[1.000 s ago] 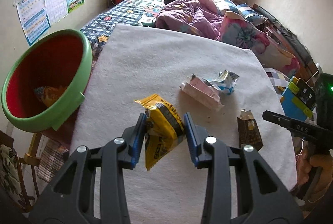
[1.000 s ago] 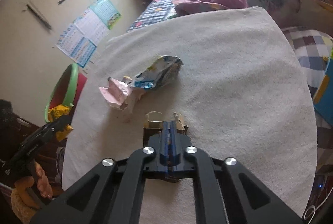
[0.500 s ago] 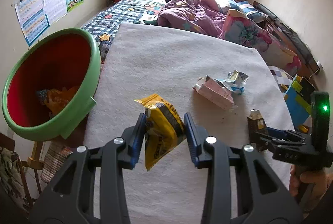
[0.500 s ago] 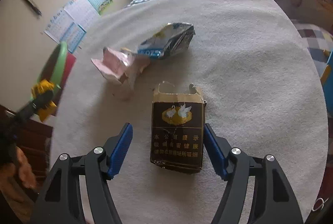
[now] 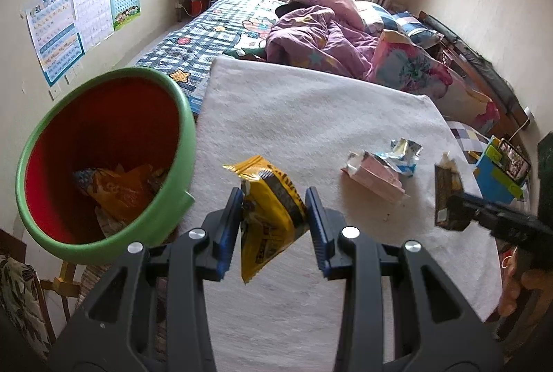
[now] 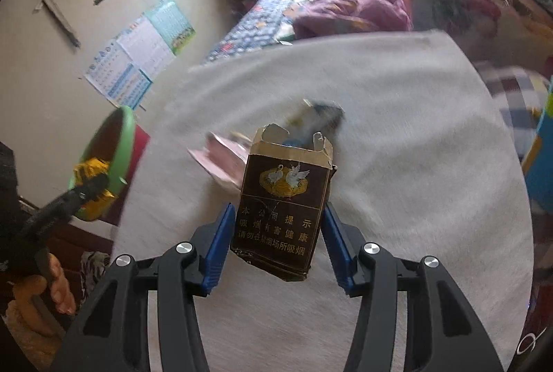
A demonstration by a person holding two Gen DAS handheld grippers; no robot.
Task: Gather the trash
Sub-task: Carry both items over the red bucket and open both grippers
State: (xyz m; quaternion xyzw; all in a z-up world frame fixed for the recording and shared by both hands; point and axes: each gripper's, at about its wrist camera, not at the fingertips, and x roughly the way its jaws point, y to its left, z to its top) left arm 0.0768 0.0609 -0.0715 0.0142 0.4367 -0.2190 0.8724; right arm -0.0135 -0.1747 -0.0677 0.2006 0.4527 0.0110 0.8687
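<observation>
White fuzzy mat (image 5: 311,116) spans the table; round green bin (image 5: 179,116), red inside, sits at its left edge. Left gripper (image 5: 273,202) clamps a crinkled yellow foil wrapper (image 5: 273,209) beside the bin. Right gripper (image 6: 280,223), jaws closing, pinches a torn brown cardboard pack (image 6: 280,209) above the mat.

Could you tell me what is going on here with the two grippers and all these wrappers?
A person is clearing trash off a white-covered table with a handheld gripper in each hand. The left gripper holds a yellow snack wrapper beside the green bin, which already has wrappers inside. The right gripper is closing on a torn brown cigarette pack, already off the table. A pink wrapper and a silver-blue wrapper remain on the table.
</observation>
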